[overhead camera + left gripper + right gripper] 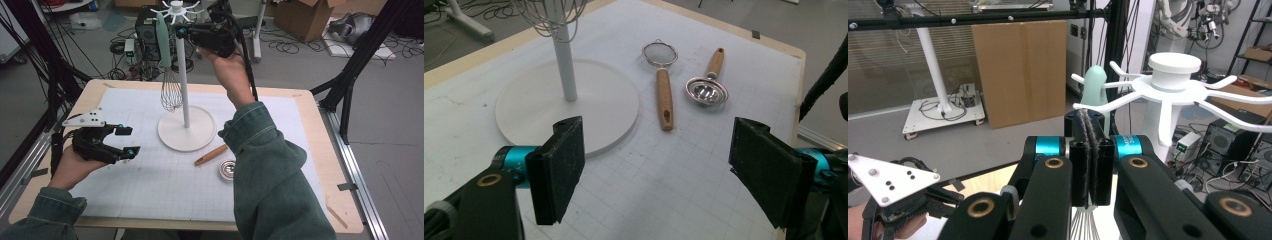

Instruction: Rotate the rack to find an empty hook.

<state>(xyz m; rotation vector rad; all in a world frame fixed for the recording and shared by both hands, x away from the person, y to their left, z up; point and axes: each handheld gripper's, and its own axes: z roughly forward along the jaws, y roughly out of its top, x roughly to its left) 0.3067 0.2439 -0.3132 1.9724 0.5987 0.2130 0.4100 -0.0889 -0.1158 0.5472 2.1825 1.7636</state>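
Your right hand-held gripper (181,33) is raised beside the top of the white rack (186,131), jaws pressed together with nothing between them, just beside the whisk (169,75) that hangs by its pale green handle from one of the rack's arms. The rack's round base stands near the middle of the bench (320,145), closer to the far edge. Your left hand-held gripper (127,140) hovers low near the left edge, jaws spread wide and empty, with open mat between it and the base. A wooden-handled strainer (661,80) and a small metal cup (707,91) lie just right of the base, under your right sleeve.
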